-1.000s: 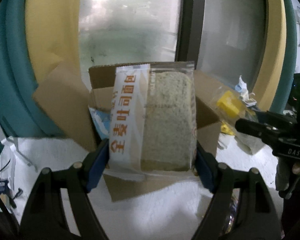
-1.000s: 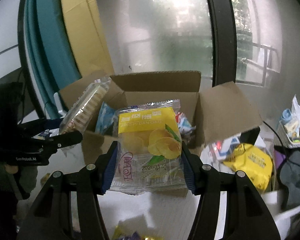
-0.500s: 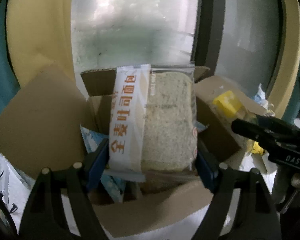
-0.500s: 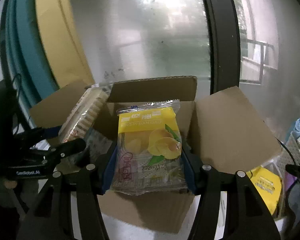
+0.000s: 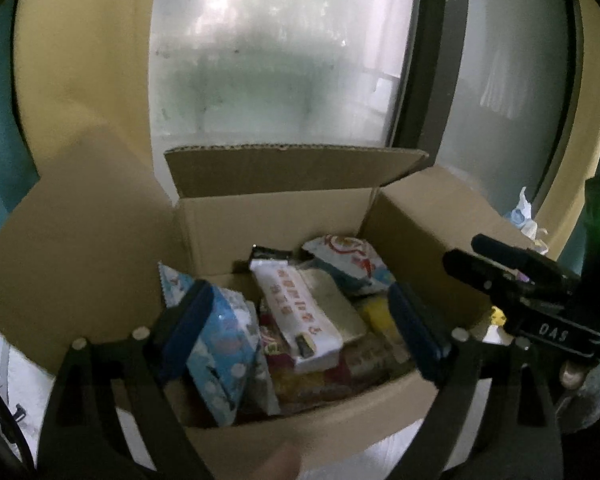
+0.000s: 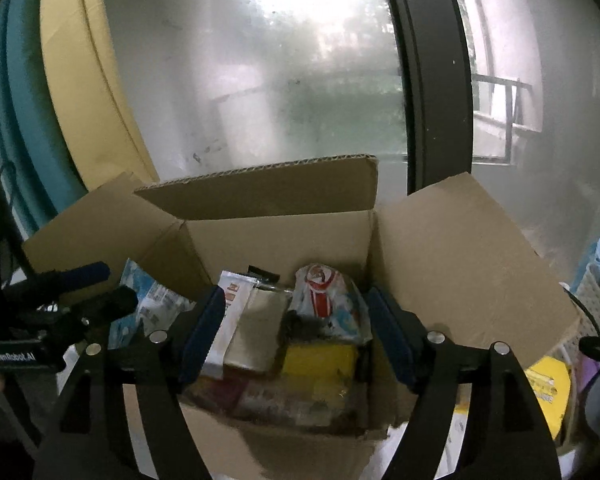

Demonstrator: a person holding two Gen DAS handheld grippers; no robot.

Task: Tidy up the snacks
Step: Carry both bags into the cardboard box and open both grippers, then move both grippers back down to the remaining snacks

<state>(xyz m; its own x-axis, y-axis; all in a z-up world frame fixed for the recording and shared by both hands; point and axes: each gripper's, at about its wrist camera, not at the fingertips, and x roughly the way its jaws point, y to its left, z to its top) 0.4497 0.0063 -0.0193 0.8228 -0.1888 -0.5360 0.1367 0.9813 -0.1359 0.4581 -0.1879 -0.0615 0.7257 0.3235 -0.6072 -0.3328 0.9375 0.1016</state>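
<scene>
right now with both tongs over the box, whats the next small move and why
Probably lift both tongs clear of the cardboard box. The left tongs and right tongs are opening with nothing between them; the bread pack and yellow pack already lie inside.

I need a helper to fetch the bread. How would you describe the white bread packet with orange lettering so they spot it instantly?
Look in the open cardboard box in front of the frosted window. The bread packet lies on top of the pile near the middle, slanting from the back wall toward the front. It alone has a white band with orange characters beside a clear panel; the neighbours are a blue packet and a red-and-white one.
</scene>
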